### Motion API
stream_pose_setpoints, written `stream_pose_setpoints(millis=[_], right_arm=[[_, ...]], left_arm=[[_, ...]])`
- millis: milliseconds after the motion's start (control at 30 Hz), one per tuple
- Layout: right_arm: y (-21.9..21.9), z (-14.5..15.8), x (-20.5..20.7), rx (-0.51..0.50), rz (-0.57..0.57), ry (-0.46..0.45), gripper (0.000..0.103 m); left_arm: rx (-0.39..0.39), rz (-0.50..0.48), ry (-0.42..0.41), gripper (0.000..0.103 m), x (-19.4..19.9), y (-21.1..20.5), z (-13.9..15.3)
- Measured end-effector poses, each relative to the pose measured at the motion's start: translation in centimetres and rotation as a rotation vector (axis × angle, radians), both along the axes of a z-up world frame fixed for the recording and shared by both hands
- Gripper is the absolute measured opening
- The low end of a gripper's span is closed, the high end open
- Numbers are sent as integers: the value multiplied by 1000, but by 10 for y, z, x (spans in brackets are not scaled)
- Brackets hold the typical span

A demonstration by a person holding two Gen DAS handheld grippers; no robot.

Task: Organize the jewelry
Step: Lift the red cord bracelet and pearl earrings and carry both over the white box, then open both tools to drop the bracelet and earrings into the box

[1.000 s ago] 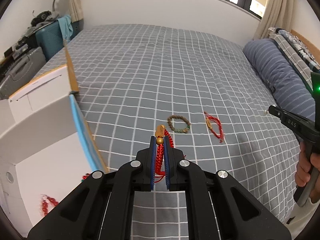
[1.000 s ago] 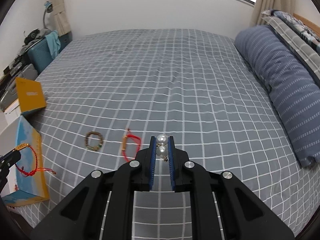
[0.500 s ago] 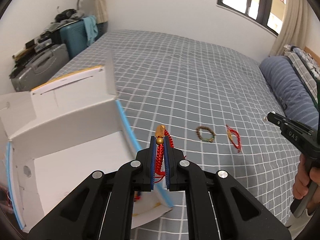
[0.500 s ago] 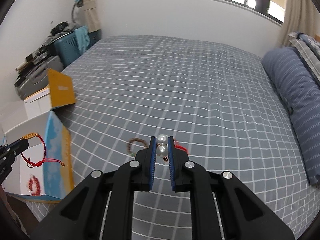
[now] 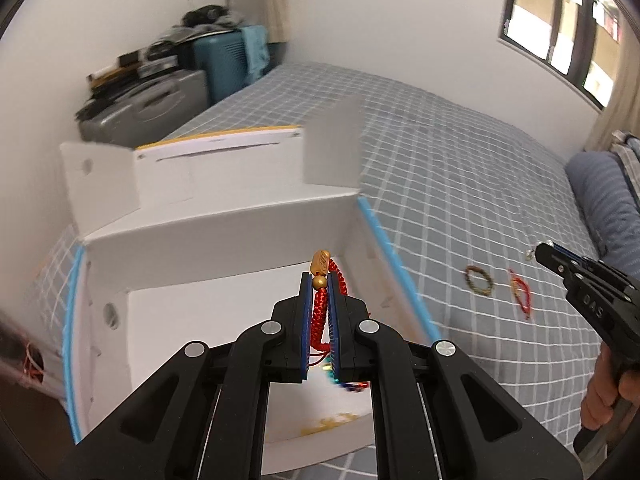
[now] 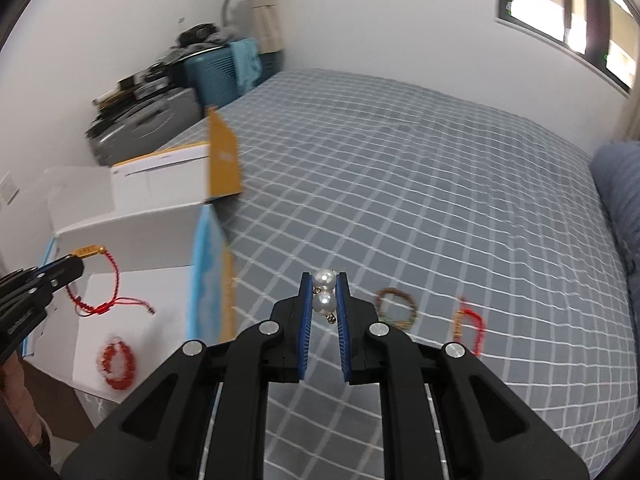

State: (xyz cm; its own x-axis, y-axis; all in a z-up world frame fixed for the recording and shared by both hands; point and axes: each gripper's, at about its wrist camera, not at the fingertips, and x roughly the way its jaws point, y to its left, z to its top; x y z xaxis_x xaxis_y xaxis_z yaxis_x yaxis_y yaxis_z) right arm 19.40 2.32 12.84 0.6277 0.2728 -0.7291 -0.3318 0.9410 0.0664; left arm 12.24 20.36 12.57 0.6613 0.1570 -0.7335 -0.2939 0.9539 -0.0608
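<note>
Gripping the red cord bracelet (image 5: 321, 307) by its braid, gold charm poking above the blue pads, our left gripper (image 5: 320, 280) had swung in a second from above the bedspread, where the box (image 5: 224, 236) sat off at the view's left edge, to hanging directly over the white box's open interior. Our right gripper (image 6: 324, 283) was clamped on the pearl earring (image 6: 323, 291), two pearls stacked between its pads; it had turned toward the box too, but was over the checked bedspread (image 6: 420, 200), beside the box's blue-edged wall. Inside the box lay a red bead bracelet (image 6: 117, 365) on the white floor. Two pieces remained out on the bed: the brown bead bracelet (image 6: 397, 312) and another red string bracelet (image 6: 468, 325), near each other. We judged the left piece ready to drop as soon as the jaws parted, with the earring next in line and two pickups left after that.
</note>
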Motion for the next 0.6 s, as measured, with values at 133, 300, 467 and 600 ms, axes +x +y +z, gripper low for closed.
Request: stream_pose_setpoints(millis=[133, 300, 467, 600], right_arm=[[37, 1, -11, -3, 62, -6, 11], [82, -3, -27, 3, 135, -5, 11], [118, -14, -39, -3, 193, 9, 11], [143, -27, -46, -11, 226, 32, 11]], left_arm=[[0, 51, 13, 7, -13, 24, -7], [10, 106, 25, 7, -31, 51, -16], [11, 144, 41, 7, -44, 67, -26], [4, 159, 59, 7, -50, 77, -36]])
